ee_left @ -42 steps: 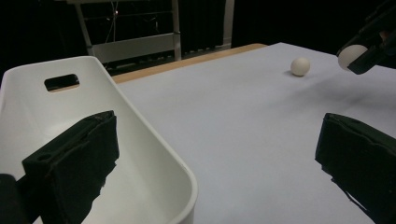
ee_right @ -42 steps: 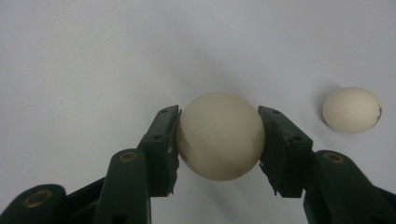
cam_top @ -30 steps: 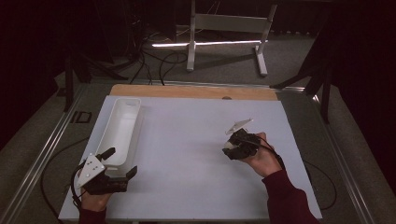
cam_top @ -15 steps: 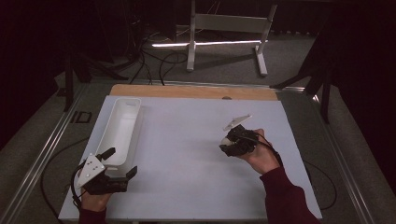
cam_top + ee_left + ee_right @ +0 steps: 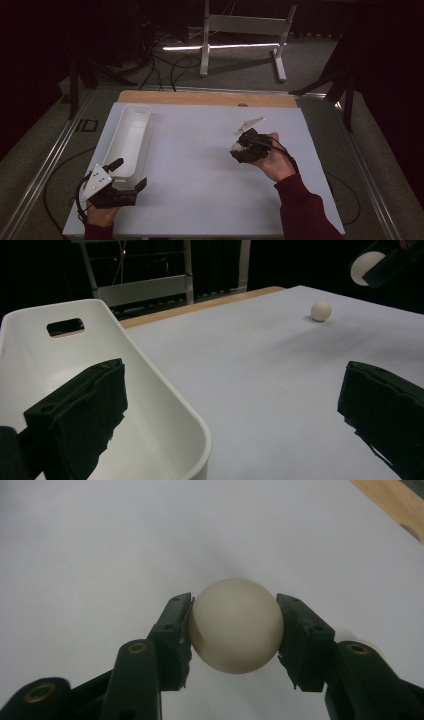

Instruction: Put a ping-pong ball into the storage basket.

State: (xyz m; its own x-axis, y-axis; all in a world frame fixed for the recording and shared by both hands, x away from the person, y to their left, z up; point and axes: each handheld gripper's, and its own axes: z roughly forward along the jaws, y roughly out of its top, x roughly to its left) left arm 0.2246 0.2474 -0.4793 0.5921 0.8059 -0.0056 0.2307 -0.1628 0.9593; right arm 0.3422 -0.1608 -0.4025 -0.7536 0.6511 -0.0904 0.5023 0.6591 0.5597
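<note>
White ball (image 5: 235,625) clamped in rt tongs (image 5: 234,627).

Looks to me like a lab or recording studio, not a home. Beyond my left gripper (image 5: 117,187) and right gripper (image 5: 240,149) the white table (image 5: 200,170) ends at a bare wooden strip (image 5: 200,98). Past that: grey carpet, loose cables (image 5: 165,65), a white metal stand (image 5: 245,30), dark surroundings. Metal rails (image 5: 45,170) flank the table outside each gripper.
</note>
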